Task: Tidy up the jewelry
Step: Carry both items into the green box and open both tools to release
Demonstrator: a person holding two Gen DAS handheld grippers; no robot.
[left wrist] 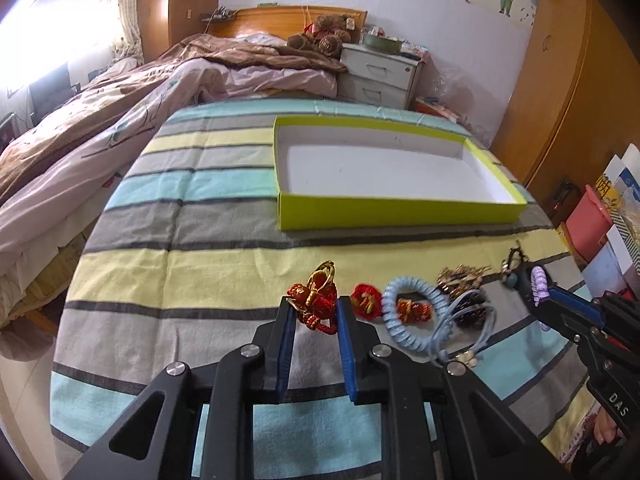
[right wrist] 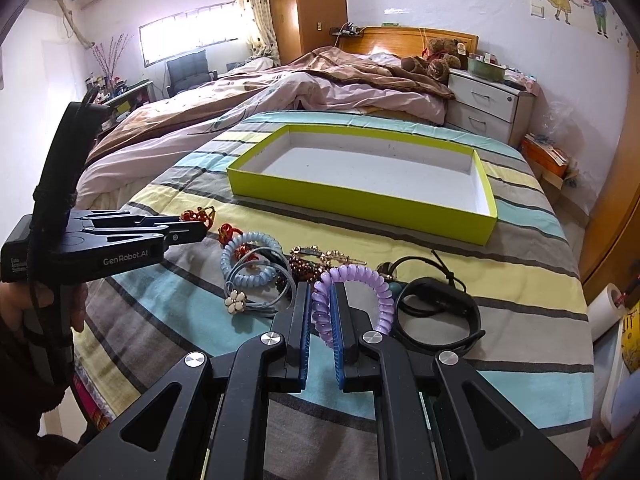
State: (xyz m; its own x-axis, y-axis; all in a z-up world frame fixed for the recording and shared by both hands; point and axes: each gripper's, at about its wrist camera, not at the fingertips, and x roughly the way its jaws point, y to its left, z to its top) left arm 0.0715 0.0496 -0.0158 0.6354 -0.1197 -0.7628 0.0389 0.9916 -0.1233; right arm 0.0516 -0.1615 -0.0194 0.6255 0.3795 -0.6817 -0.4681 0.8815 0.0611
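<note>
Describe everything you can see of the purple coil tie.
The purple coil tie is a translucent lilac spiral loop, plastic by its look, like a phone cord. It stands arched on edge over the striped sheet, its left side pinched between the blue pads of the right claw. Its right end comes down beside the black band. From the left wrist view only a short stretch shows at the claw tip.

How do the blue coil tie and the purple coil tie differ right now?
1. The blue coil tie lies flat on the striped cloth; the purple coil tie stands on edge.
2. No gripper touches the blue one; the purple one sits between the fingers of the right hand-held gripper.
3. The blue ring encircles a red knot charm; nothing shows inside the purple ring.
Both are spiral cord rings, neither in the box.
</note>
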